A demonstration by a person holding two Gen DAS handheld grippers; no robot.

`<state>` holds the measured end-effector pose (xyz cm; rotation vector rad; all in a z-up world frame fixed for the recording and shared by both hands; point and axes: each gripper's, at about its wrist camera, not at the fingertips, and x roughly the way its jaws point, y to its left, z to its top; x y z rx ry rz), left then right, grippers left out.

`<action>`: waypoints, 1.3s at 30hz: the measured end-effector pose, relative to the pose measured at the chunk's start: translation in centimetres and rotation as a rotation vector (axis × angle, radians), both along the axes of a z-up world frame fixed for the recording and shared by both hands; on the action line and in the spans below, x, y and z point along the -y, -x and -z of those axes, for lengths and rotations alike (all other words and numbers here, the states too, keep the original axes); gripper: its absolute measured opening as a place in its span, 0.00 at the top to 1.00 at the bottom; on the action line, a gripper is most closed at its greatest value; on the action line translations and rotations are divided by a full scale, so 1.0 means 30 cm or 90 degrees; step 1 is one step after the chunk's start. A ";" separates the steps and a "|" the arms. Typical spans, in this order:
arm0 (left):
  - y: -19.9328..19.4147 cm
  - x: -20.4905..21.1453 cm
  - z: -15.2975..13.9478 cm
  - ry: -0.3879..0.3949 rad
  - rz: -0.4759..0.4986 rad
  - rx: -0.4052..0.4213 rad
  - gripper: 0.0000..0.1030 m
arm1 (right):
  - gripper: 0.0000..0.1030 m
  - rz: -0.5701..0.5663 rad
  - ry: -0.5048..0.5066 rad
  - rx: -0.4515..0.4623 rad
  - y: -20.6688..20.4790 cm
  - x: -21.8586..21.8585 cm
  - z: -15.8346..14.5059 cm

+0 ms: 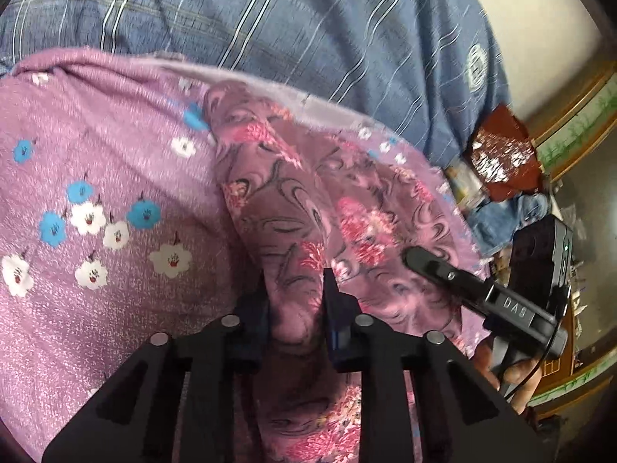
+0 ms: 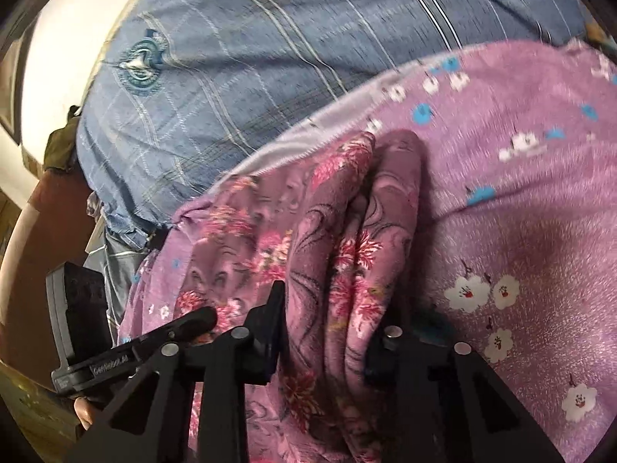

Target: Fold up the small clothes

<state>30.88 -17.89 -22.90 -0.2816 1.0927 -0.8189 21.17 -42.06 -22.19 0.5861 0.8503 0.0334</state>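
A small mauve garment (image 1: pixel 293 200) with pink flowers and dark swirls lies bunched on a purple bedsheet (image 1: pixel 96 162) printed with blue and white flowers. My left gripper (image 1: pixel 295 289) is shut on a fold of the garment, cloth bulging between the fingers. In the right wrist view the same garment (image 2: pixel 327 231) runs up from my right gripper (image 2: pixel 327 308), which is shut on a thick bunch of it. Each gripper shows beside the other: the right one in the left wrist view (image 1: pixel 482 293), the left one in the right wrist view (image 2: pixel 154 343).
The person's blue striped shirt (image 1: pixel 308 19) fills the far side just past the sheet's edge. A red-brown cloth (image 1: pixel 501 154) and blue fabric (image 1: pixel 509 220) lie at the right. A wooden floor edge (image 1: pixel 578 108) shows beyond.
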 end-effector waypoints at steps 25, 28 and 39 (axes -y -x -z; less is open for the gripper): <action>0.027 -0.272 0.034 -0.113 -0.043 -0.017 0.69 | 0.61 -0.089 0.015 -0.093 0.028 -0.258 0.061; 0.029 -0.307 -0.050 -0.108 -0.085 0.065 0.69 | 0.59 -0.090 0.023 -0.082 0.028 -0.243 0.021; -0.051 -0.206 -0.035 -0.137 -0.161 0.134 0.42 | 0.62 -0.019 0.080 0.108 0.025 -0.268 -0.131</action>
